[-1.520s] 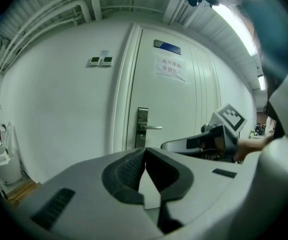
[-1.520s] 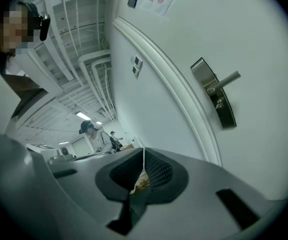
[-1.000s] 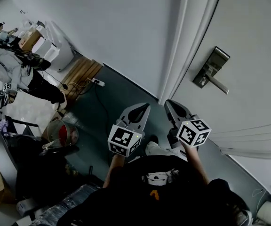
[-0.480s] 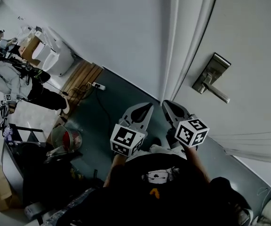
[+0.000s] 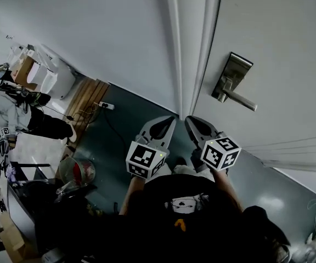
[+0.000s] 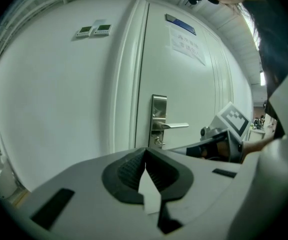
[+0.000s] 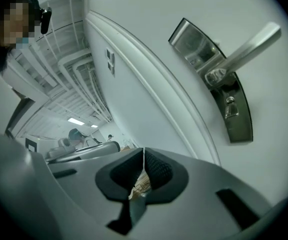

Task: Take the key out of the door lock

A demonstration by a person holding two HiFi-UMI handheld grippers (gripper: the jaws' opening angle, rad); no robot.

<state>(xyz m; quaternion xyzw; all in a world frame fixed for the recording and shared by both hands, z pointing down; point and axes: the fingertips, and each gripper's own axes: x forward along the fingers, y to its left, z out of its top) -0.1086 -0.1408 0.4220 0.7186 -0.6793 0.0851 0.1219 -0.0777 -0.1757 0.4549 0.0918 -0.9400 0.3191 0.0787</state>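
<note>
The metal lock plate (image 5: pixel 230 76) with its lever handle (image 5: pixel 241 101) is on the white door, up and to the right of both grippers. A small key (image 6: pixel 157 142) sticks out of the plate below the lever; the right gripper view shows the key (image 7: pixel 229 103) too. My left gripper (image 5: pixel 166 124) and right gripper (image 5: pixel 193 124) are side by side in front of my body, well short of the lock. Both are shut with nothing between their pads (image 6: pixel 134 170). The right gripper (image 6: pixel 224 134) shows in the left gripper view, below the lever.
The door frame (image 5: pixel 193 48) runs just left of the lock. Wall switches (image 6: pixel 94 30) sit left of the frame and a paper notice (image 6: pixel 186 43) is high on the door. A power strip (image 5: pixel 106 106), a wooden pallet (image 5: pixel 89 95), a fan (image 5: pixel 78 171) and people (image 5: pixel 10 106) are at left.
The head view has swung, so the lock plate now sits a little further left and higher. Both grippers stay shut and side by side, nearly unmoved.
</note>
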